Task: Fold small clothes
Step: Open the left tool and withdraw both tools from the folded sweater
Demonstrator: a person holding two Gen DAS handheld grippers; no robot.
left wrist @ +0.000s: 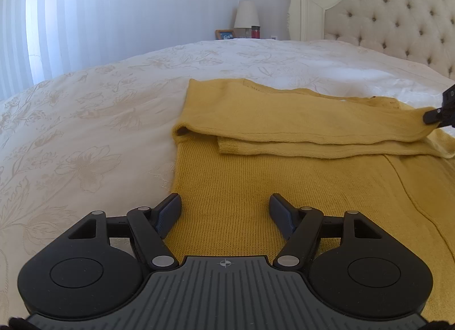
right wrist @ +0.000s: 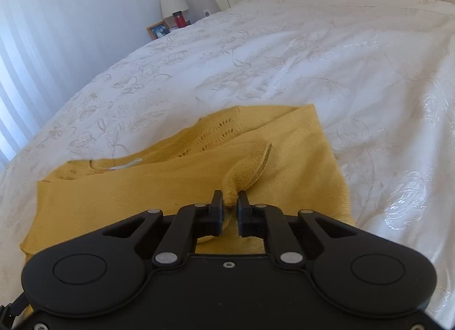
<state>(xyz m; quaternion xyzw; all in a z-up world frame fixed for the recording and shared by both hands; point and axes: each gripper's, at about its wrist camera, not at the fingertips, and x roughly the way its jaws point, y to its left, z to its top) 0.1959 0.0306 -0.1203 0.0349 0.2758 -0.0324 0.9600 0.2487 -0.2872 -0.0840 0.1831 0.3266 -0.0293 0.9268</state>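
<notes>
A mustard-yellow knit sweater (left wrist: 284, 176) lies flat on the white bed, with one sleeve (left wrist: 298, 119) folded across its body. My left gripper (left wrist: 225, 202) is open and empty, low over the sweater's near left part. My right gripper (right wrist: 229, 197) is shut on a pinched fold of the sweater (right wrist: 244, 176) at its right side. It also shows at the right edge of the left wrist view (left wrist: 439, 115), at the end of the folded sleeve. The sweater also shows in the right wrist view (right wrist: 142, 188), with a white neck label (right wrist: 125, 165).
The white floral bedspread (left wrist: 85, 131) reaches out to the left and far side. A tufted cream headboard (left wrist: 392, 11) stands at the back right. A nightstand beyond the bed holds a lamp (left wrist: 246, 16), a red cup (left wrist: 255, 32) and a picture frame (left wrist: 224, 35). Blinds cover the left wall.
</notes>
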